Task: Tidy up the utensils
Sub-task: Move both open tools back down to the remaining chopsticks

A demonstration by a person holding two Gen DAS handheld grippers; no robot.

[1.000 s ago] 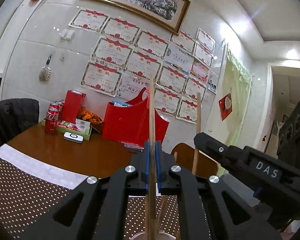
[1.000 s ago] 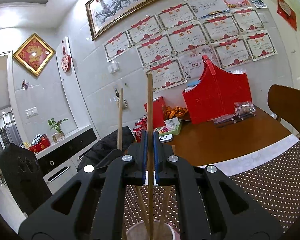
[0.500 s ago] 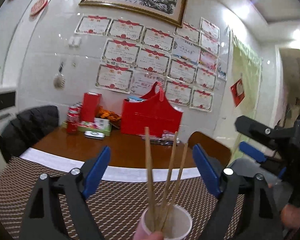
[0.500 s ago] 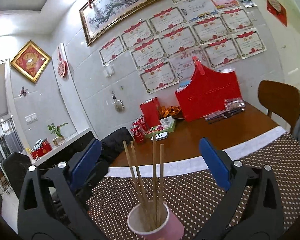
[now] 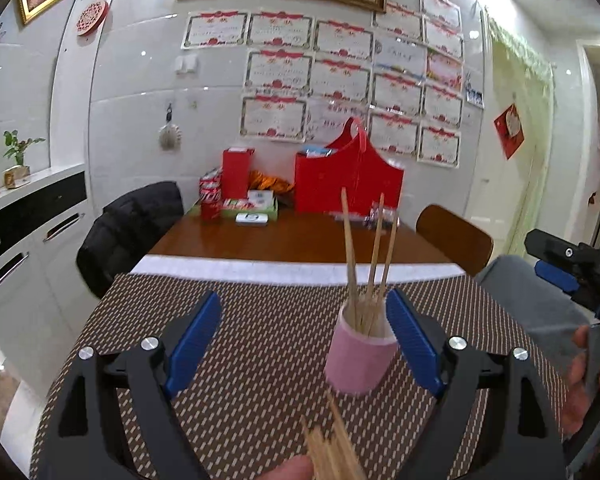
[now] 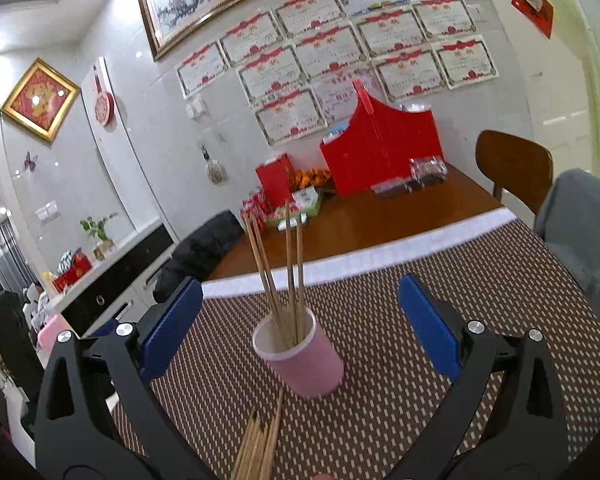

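A pink cup [image 5: 360, 360] stands on the dotted brown placemat [image 5: 260, 340] and holds several wooden chopsticks [image 5: 374, 256] upright. It also shows in the right wrist view [image 6: 306, 360] with its chopsticks [image 6: 290, 268]. My left gripper [image 5: 304, 336] is open and empty, its right pad beside the cup. My right gripper [image 6: 300, 324] is open and empty, with the cup between its jaws and a little ahead. A bundle of loose chopsticks [image 5: 334, 448] lies at the near edge, also in the right wrist view [image 6: 260, 440]. The right gripper shows at the left wrist view's right edge [image 5: 572, 272].
A red bag [image 5: 348, 184], red box [image 5: 236, 172], soda cans [image 5: 210, 200] and snacks sit at the table's far end by the wall. A wooden chair [image 5: 454, 236] stands right, a chair with a black jacket [image 5: 132, 224] left. A counter [image 5: 28, 208] runs along the left.
Both grippers let go of their chopsticks, which now stand in the cup. Both opened wide, pulled back and tipped down, so the cup and the loose bundle came into view.
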